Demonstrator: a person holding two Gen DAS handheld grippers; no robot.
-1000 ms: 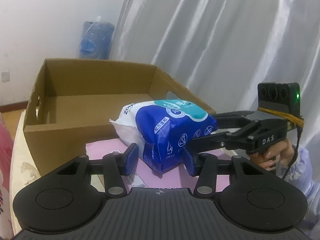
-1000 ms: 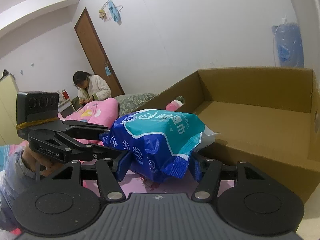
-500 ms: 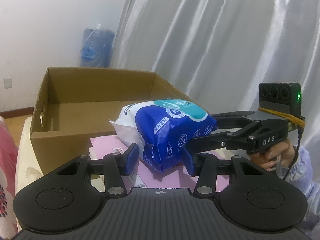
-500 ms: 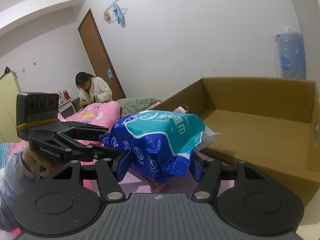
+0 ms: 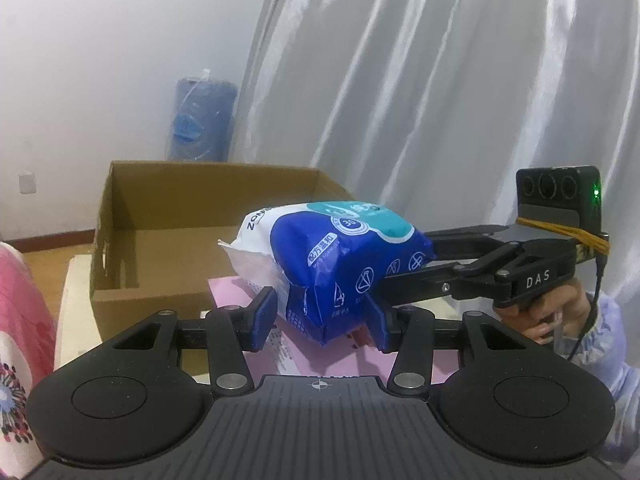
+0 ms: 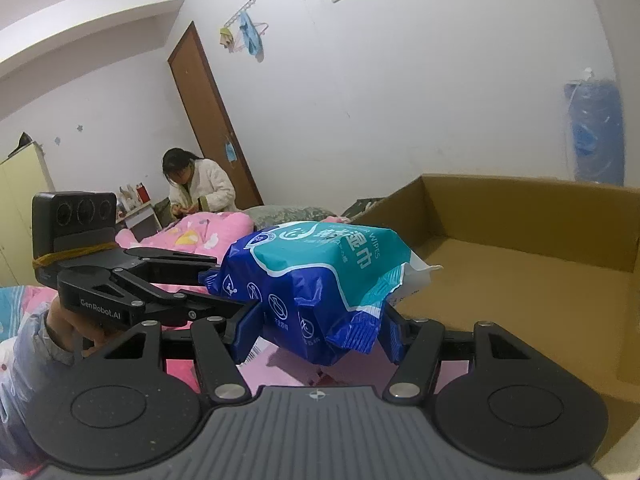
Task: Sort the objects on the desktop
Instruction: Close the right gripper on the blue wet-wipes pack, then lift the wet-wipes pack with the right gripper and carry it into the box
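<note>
A blue, teal and white pack of wet wipes (image 5: 340,264) is held in the air by both grippers. My left gripper (image 5: 320,316) is shut on one end of it and my right gripper (image 6: 320,330) is shut on the other end of the pack (image 6: 320,280). Each gripper shows in the other's view: the right one (image 5: 404,276) reaches in from the right, the left one (image 6: 224,284) from the left. An open cardboard box (image 5: 168,216) stands just behind the pack; its floor (image 6: 520,276) looks bare.
A pink book or pad (image 5: 304,356) lies under the pack on the cream table (image 5: 76,312). A blue water jug (image 5: 200,120) stands by the wall behind the box. A pink quilt (image 6: 192,236) and a seated person (image 6: 192,188) are far left.
Both grippers have lifted the wipes pack higher. The box now sits lower and farther in both views.
</note>
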